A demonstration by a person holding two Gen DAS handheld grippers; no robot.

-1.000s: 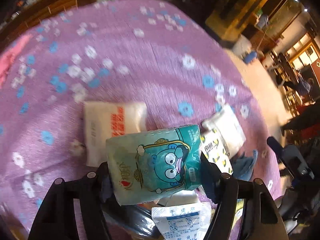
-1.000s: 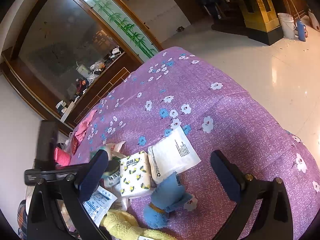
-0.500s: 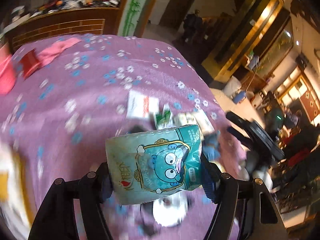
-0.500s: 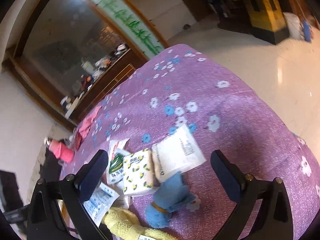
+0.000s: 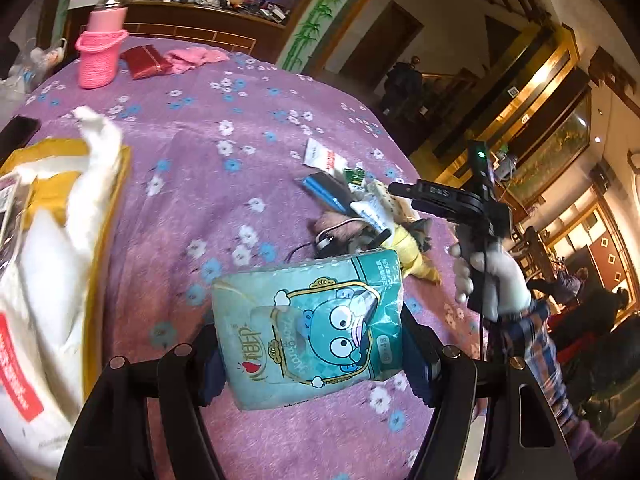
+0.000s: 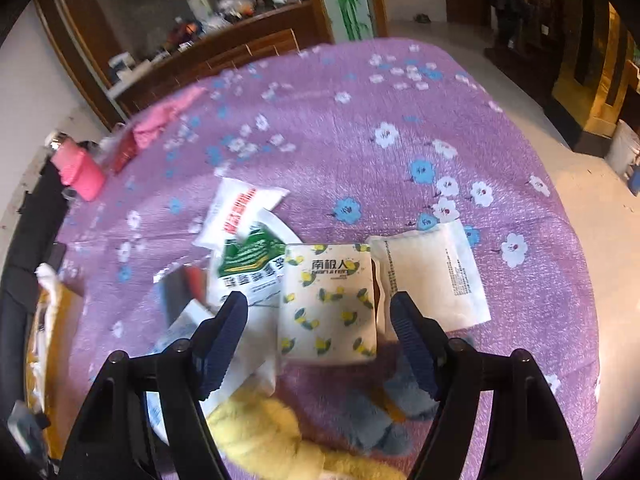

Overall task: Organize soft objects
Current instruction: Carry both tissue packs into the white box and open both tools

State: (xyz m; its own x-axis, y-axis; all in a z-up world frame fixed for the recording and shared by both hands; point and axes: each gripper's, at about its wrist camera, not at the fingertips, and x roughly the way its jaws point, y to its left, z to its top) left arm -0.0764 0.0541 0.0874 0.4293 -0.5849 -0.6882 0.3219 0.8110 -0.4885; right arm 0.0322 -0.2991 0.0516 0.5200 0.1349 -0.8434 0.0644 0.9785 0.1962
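My left gripper (image 5: 310,344) is shut on a teal tissue pack (image 5: 308,328) with a cartoon face, held above the purple flowered tablecloth (image 5: 240,184). A pile of soft things (image 5: 360,216) lies further off at the right. Over it a gloved hand (image 5: 492,280) holds my right gripper (image 5: 424,196). In the right wrist view the right gripper (image 6: 318,304) straddles a lemon-print tissue pack (image 6: 328,304). Its jaws are closing, and the pads stand clear of the pack's sides. A white pouch (image 6: 432,276) lies to its right and a green-and-white pack (image 6: 252,264) to its left.
A white and yellow bag (image 5: 52,240) gapes at the left. A pink bottle (image 5: 100,52), a red wallet (image 5: 144,62) and a pink cloth (image 5: 192,58) sit at the far edge. A yellow plush (image 6: 272,432) and a blue plush (image 6: 384,412) lie under the right gripper.
My left gripper has swung left, away from the pile, carrying the teal pack; the bag has come into view. My right gripper's jaws have narrowed and it has closed in on the lemon-print pack.
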